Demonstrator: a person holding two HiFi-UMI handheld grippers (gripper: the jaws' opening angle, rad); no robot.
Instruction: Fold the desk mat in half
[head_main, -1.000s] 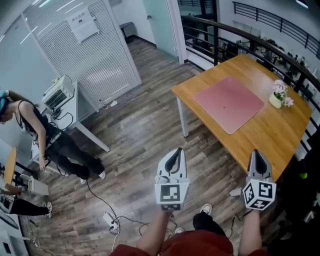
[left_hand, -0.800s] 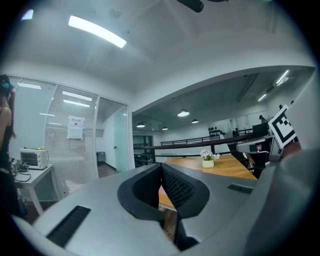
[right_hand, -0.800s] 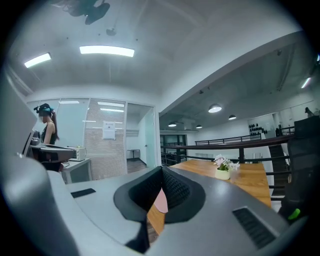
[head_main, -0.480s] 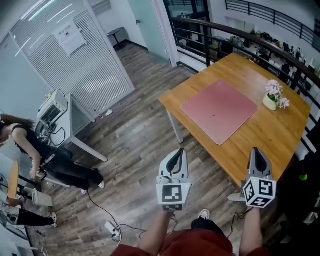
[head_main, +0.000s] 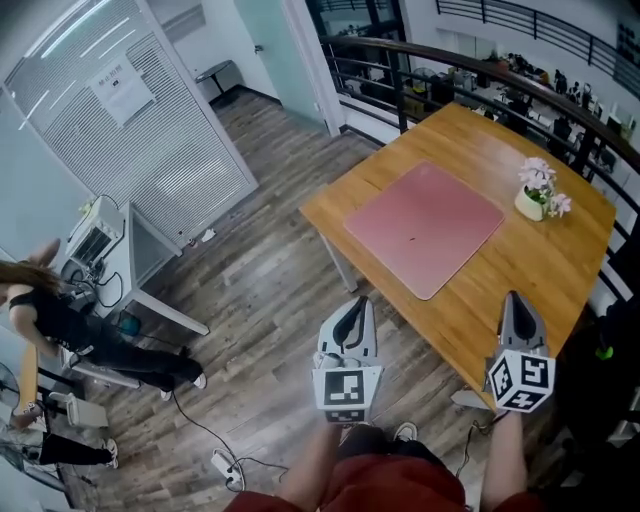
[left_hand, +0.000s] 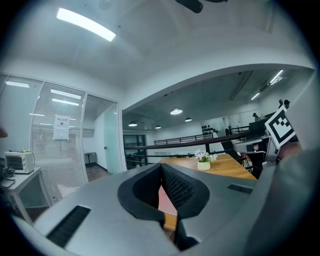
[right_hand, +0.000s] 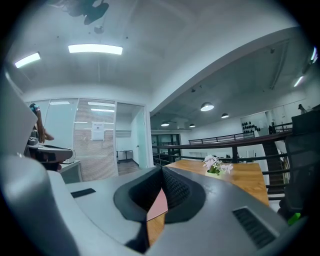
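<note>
right gripper (right_hand: 161, 169): jaws shut, tips meeting, nothing between the pads
desk mat (right_hand: 159, 204): pink sliver visible through the gap under the tips, lying flat on the table
table (right_hand: 247, 174): wooden top, ahead and to the right of the jaws; a wood strip also shows just below the mat
flower pot (right_hand: 215, 170): pale pot, white-pink flowers, upright on the table beyond the mat
railing (right_hand: 225, 141): dark rail running behind the table
blinds (right_hand: 95, 155): white slatted partition, left of centre
paper sheet (right_hand: 97, 131): stuck on the blinds
ceiling light (right_hand: 95, 49): lit strip overhead
</note>
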